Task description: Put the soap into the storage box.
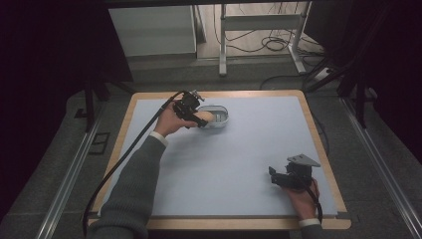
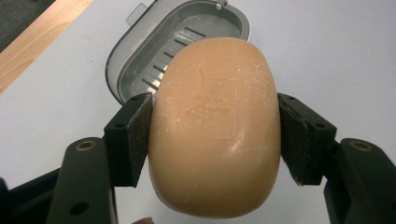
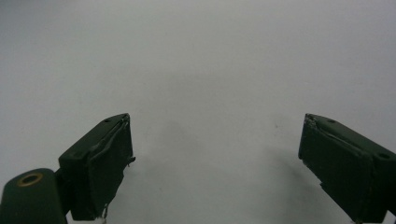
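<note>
Left gripper [image 1: 199, 118] sits at far-left part of the table [image 1: 239, 164], pinching a tan bar of soap [image 1: 205, 116] across its sides; both pads pressed flat on it. Soap is held just at the near rim of a grey oval soap dish [image 1: 219, 117], partly over it. Dish lies well inside the far edge of table, w/ a strip of blue mat behind it and more to its left before the wood border [image 1: 130, 113].

Right gripper [image 1: 279, 178] rests near the front-right corner, jaws spread wide, nothing btwn them. Close to the front edge; right border not far off. Big open stretch of mat btwn the two grippers, and whole far-right quarter is free.

Left gripper view adds detail: soap [image 2: 215, 126] has a faint stamped mark on top and whitish flecks; dish [image 2: 177, 46] has ribbed slots in the floor, a small tab on its rim; wood border [image 2: 32, 42] shows at upper left. Can't tell from either view if soap touches the dish.

Right gripper view: bare mat [image 3: 201, 70] ahead of the right gripper [image 3: 215, 158], pads worn at edges.
</note>
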A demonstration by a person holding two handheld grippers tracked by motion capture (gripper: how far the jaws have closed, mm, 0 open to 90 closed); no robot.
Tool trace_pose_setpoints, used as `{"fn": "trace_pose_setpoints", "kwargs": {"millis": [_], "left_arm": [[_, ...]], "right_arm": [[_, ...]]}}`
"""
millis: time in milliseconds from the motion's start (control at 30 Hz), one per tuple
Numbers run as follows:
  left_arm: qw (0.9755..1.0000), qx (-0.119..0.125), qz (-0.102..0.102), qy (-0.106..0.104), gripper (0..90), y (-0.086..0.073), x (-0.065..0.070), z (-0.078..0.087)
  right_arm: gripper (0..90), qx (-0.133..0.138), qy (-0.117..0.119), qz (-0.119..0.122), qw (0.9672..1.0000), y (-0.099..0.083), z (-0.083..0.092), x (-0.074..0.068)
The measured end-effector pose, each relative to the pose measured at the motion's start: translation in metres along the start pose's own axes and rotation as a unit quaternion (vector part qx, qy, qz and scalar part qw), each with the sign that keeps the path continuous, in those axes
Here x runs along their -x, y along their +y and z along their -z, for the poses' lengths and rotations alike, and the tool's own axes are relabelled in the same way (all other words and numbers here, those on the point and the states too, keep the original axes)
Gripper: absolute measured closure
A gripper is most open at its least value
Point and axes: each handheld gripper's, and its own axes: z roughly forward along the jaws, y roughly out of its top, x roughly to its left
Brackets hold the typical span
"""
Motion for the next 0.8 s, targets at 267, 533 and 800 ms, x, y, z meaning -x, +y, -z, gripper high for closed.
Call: {"fn": "trace_pose_setpoints", "kwargs": {"millis": [267,533,800], "left_arm": [[0.9999,-0.002,-0.007,-0.008,33.4,0.012,0.000,-0.010],[0.9999,-0.006,-0.009,-0.011,33.5,0.018,-0.002,-0.021],[0.9998,-0.012,-0.009,-0.010,33.5,0.023,-0.007,-0.031]], "right_arm": [[10.2,0.001,0.001,-0.001,1.0000,0.000,0.000,0.001],[10.2,0.000,0.002,-0.005,1.0000,0.000,0.000,0.000],[10.3,0.000,0.002,-0.003,1.0000,0.000,0.000,0.001]]}}
